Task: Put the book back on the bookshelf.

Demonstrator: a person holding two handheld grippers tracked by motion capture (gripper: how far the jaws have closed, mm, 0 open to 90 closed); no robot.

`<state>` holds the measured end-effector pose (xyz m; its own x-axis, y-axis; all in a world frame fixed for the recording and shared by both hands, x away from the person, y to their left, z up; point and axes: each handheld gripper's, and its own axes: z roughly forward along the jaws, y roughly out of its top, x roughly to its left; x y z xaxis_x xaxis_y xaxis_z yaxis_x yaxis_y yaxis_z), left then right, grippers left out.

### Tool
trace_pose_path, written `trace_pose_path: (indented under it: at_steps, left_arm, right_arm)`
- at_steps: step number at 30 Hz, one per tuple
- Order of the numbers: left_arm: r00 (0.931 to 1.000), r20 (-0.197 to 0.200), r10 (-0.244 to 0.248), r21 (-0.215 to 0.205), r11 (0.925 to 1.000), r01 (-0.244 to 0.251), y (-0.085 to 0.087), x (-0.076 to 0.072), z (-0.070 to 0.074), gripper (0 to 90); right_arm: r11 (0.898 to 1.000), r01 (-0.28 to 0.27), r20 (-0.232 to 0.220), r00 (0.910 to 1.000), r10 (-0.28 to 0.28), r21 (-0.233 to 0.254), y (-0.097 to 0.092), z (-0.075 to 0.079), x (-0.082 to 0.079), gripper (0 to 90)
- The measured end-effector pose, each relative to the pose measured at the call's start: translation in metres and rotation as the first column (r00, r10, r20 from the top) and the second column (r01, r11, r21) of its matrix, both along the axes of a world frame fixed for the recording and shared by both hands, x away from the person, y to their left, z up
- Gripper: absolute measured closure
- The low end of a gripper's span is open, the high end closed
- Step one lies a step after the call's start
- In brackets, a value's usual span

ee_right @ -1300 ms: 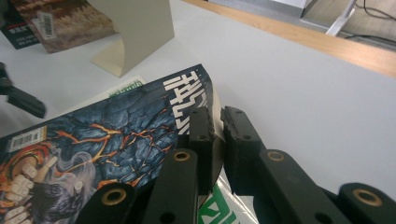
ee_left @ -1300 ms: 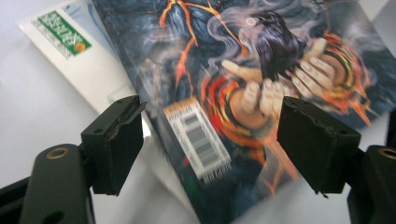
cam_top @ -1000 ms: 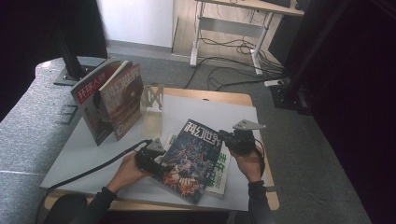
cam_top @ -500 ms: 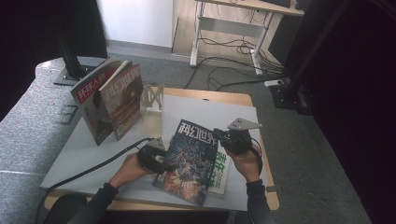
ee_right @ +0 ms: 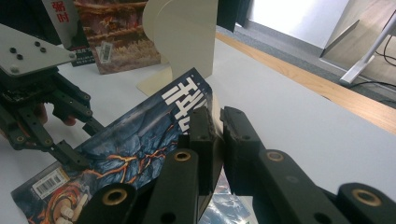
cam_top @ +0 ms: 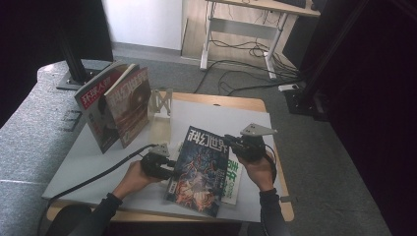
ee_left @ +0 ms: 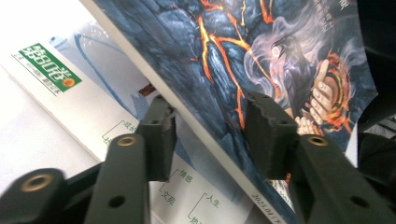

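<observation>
Two grippers, one dark magazine [cam_top: 200,169] between them, and I'm lifting it off the pale mat [cam_top: 88,155] low in the middle of the high view. My left gripper [cam_top: 167,169] is working at the magazine's left edge; in the left gripper view its jaws are standing wide apart, one under the cover and one over it, the edge running between them without being pinched. My right gripper [cam_top: 235,143] is clamping the top right corner; in the right gripper view the two jaws are pressing close together on the page edge just beside the white title letters. The magazine is tilting, its right side raised, and a white magazine [cam_top: 234,178] with green lettering is lying flat beneath it, peeking out at the right. In the upper left of the high view, two more magazines [cam_top: 115,105] are leaning upright beside a cream bookend [cam_top: 160,110]. In the right gripper view that bookend [ee_right: 184,39] is rising just behind the lifted cover.
</observation>
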<state>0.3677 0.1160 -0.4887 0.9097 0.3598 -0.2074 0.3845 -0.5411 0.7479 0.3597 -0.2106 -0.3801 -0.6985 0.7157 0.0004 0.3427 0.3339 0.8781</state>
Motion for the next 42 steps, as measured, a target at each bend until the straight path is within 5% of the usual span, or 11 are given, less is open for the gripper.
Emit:
trace_pose_path:
  at_steps: [10, 24, 42]
  left_arm:
    - [0.9982, -0.049, -0.035, -0.047, 0.9983, 0.033, 0.004, -0.005, 0.014, 70.4]
    - [0.9977, 0.026, -0.062, -0.079, 0.9948, 0.064, 0.008, -0.008, 0.048, 75.6]
    - [0.9965, 0.084, 0.0, -0.135, 0.9908, 0.012, 0.009, 0.0, 0.072, 78.8]
  right_arm:
    - [1.0, -0.011, 0.015, 0.9998, 0.011, 0.022, -0.005, 0.012, -0.002, 81.9]
    - [0.999, -0.002, 0.072, 0.9974, -0.001, 0.051, -0.011, 0.042, -0.005, 82.1]
    - [0.997, 0.008, 0.142, 0.9897, -0.019, 0.078, -0.015, 0.073, -0.004, 82.1]
